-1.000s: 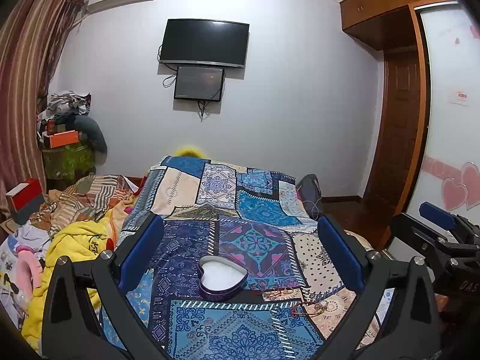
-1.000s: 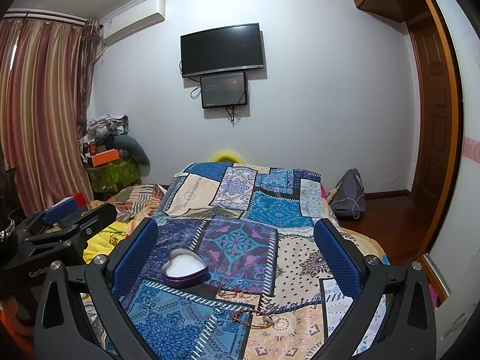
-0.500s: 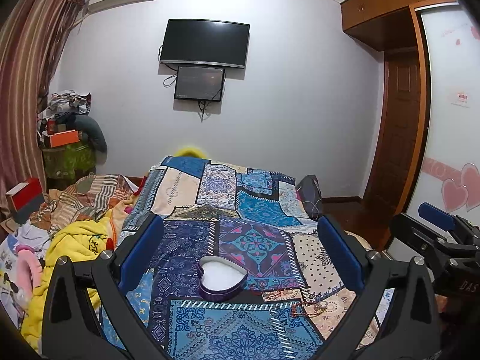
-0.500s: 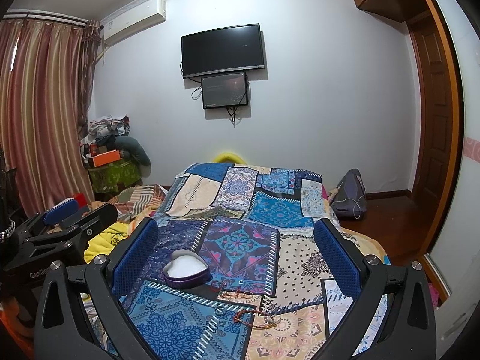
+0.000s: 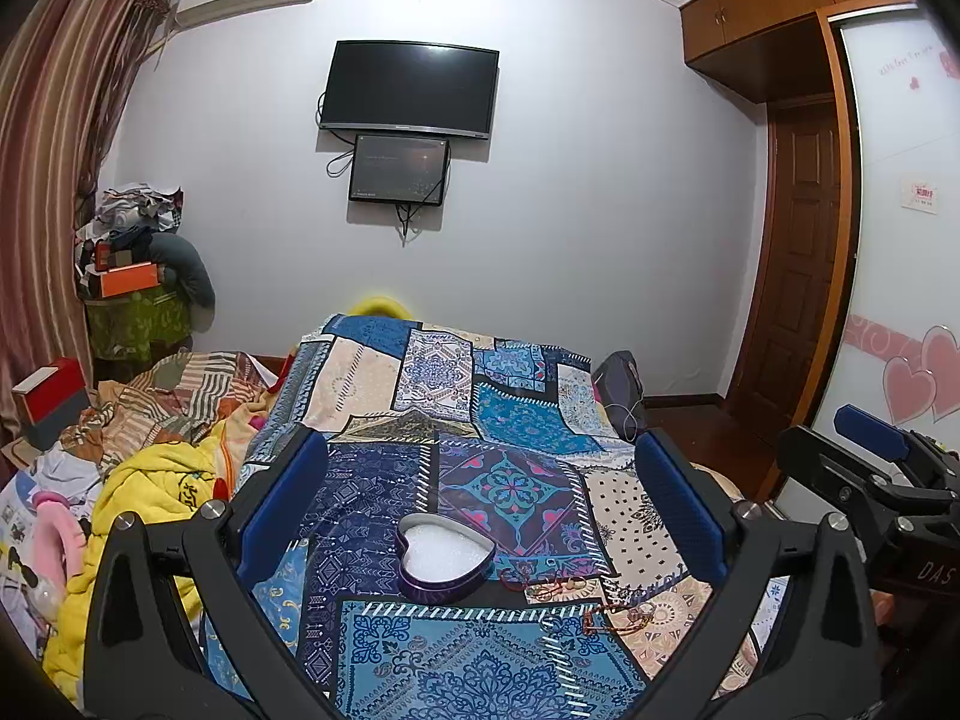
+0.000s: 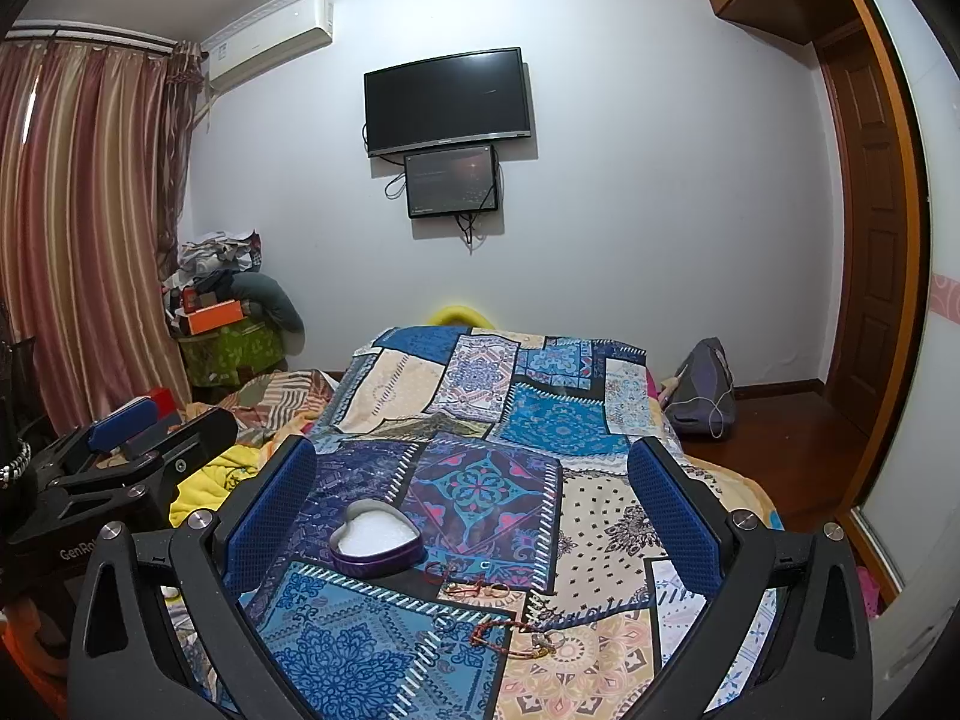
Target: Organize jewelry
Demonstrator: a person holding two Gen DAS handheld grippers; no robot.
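Note:
A purple heart-shaped tin [image 5: 445, 558] with a white lining lies open on the patchwork bedspread [image 5: 432, 396]; it also shows in the right wrist view [image 6: 375, 540]. To its right lie a red cord with rings [image 5: 543, 581] [image 6: 474, 587] and a beaded bracelet with a ring [image 5: 618, 615] [image 6: 519, 639]. My left gripper [image 5: 480, 504] is open and empty, above and before the tin. My right gripper [image 6: 471, 504] is open and empty, to the right of the left one, which shows at the left edge [image 6: 120, 456].
Piled blankets and clothes [image 5: 150, 456] lie left of the bed. A grey bag [image 6: 702, 390] sits on the floor at the right, near a wooden door [image 6: 864, 276]. A TV [image 5: 411, 90] hangs on the far wall.
Both views have shifted only slightly; the grippers stay open and nothing on the bed has moved.

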